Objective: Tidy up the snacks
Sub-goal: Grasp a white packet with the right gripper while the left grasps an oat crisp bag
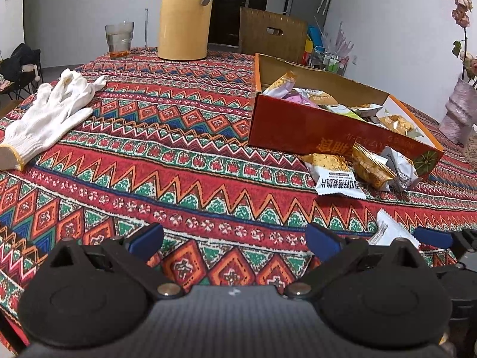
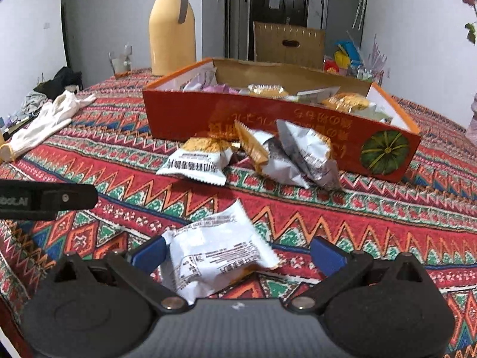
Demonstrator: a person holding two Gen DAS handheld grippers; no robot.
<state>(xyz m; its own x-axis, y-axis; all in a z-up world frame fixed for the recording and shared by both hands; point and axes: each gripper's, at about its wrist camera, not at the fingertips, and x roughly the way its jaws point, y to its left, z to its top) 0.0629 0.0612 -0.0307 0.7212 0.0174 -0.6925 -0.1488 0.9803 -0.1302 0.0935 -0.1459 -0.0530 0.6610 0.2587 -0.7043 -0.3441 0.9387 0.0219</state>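
A table under a patterned cloth (image 1: 184,161) fills both views. On it, toward the far right, sits a shallow orange cardboard box (image 2: 208,116) with a green pumpkin printed on its near wall; several snack packets lie inside it. Behind the box stands a tall yellow jug (image 2: 171,32) with a grey handle, and beside that a drinking glass (image 1: 119,38). A pair of white work gloves (image 1: 49,113) lies on the cloth at the left, well apart from the box.

Three snack packets (image 2: 256,155) lie bunched against the box's near wall, outside it. One more white packet (image 2: 217,253) lies on the cloth closer in.

The right gripper (image 2: 238,253) has its blue-tipped jaws spread wide around this white packet; its left tip is touching the wrapper, the other stands clear. The left gripper (image 1: 234,238) is also wide open, holding nothing, over bare cloth just left of that packet.
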